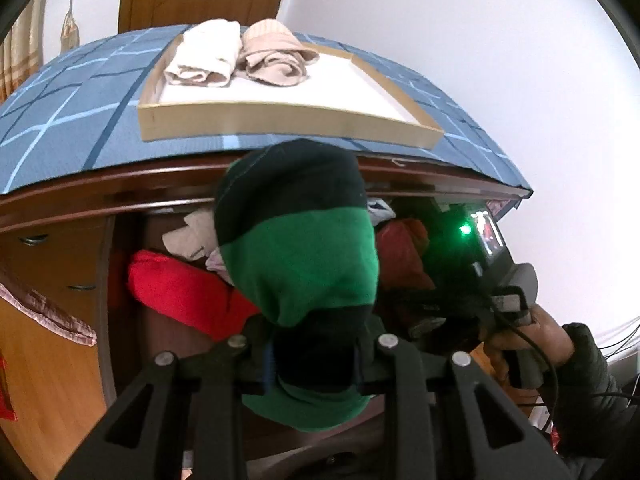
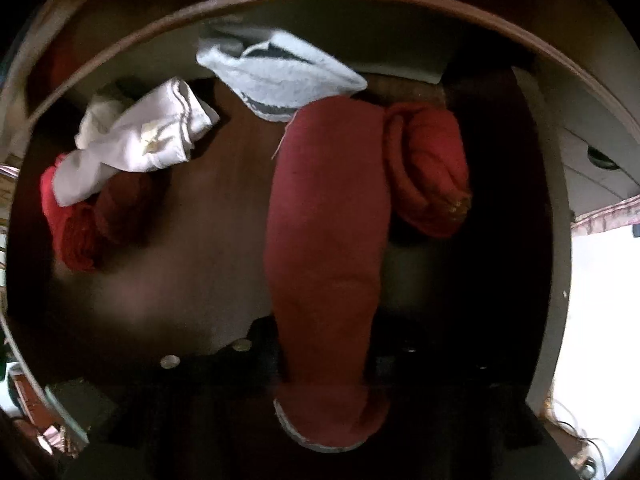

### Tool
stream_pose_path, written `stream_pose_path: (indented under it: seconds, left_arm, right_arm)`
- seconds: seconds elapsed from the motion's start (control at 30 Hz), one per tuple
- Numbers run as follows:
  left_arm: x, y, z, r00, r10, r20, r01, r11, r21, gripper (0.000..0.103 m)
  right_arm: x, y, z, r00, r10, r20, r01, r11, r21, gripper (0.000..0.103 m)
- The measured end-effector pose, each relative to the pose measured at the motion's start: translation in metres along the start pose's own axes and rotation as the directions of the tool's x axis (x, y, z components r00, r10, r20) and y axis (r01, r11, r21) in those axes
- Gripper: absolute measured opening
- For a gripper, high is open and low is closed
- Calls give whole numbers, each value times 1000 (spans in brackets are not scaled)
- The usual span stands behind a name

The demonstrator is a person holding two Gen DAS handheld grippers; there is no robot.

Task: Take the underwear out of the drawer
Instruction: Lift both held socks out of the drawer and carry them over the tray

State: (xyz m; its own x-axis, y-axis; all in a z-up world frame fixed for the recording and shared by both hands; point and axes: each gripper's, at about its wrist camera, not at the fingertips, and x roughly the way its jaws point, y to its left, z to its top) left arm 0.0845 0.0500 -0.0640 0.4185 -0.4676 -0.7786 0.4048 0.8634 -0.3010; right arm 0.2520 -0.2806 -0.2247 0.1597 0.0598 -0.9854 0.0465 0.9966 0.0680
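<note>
The left claw (image 1: 312, 364) is clamped on a rolled pair of green and dark striped underwear (image 1: 298, 248), holding it up in front of the open drawer (image 1: 132, 236), below the edge of the dresser top. That top is covered with a blue checked cloth (image 1: 72, 112), and on it sits a shallow wooden tray (image 1: 280, 124) with two pale rolled garments (image 1: 240, 56) side by side at its far end.

The right claw (image 2: 326, 364) points down into the drawer and is pinched on a long roll of dark red underwear (image 2: 326, 216); no earlier view is at hand, so I say only that its pads press the cloth on both sides. Just beside that roll, touching it, lies a second red roll (image 2: 428, 168). A grey-white piece (image 2: 280, 76) lies at the back of the drawer, and a white piece (image 2: 136, 140) lies over another red one (image 2: 76, 228) on the other side. From the left view, the person's hand (image 1: 528, 340) grips the right tool's handle, sleeve dark.
</note>
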Motion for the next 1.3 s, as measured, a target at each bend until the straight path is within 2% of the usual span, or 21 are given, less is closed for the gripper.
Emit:
stream_pose_path:
  seconds: [0.17,0.27,0.37,0.47,0.57,0.63,0.83,1.0,1.13,1.3]
  left_arm:
    - [-6,0,6,1000,0,14,0,1000,1,26]
    - [-9,-3,12,1000,-9,29,9,1000,7,26]
    - [-12,-9,19,999,-22,41,21,1000,18,26]
    - [-16,-16,28,998,-29,56,27,999,39,26]
    - [-20,-24,42,997,-33,77,28,998,62,26]
    - [-21,-26,54,996,-27,91,21,997,68,26]
    - [-17,-35,98,989,9,145,-25,994,108,26]
    - [3,-39,140,988,29,150,-47,991,122,26]
    - [22,-42,167,988,43,148,-63,989,132,26]
    - [47,-42,197,990,53,133,-69,990,121,26]
  right_arm:
    - [-40,-4,-21,988,124,90,-124,992,-10,31]
    - [-83,1,-32,973,141,182,-132,989,-59,31]
    - [-127,5,-32,953,184,242,-163,981,-103,31]
    - [-172,7,-30,923,249,293,-210,965,-159,31]
    - [-199,11,-28,901,278,333,-218,954,-206,31]
    - [-203,23,-25,890,280,359,-212,953,-218,31]
    - [-212,43,29,870,223,441,-147,969,-201,31]
    - [-202,42,85,871,161,464,-106,984,-142,31]
    - [-194,38,118,875,138,465,-95,989,-115,31]
    - [-187,35,141,873,116,474,-83,993,-90,31]
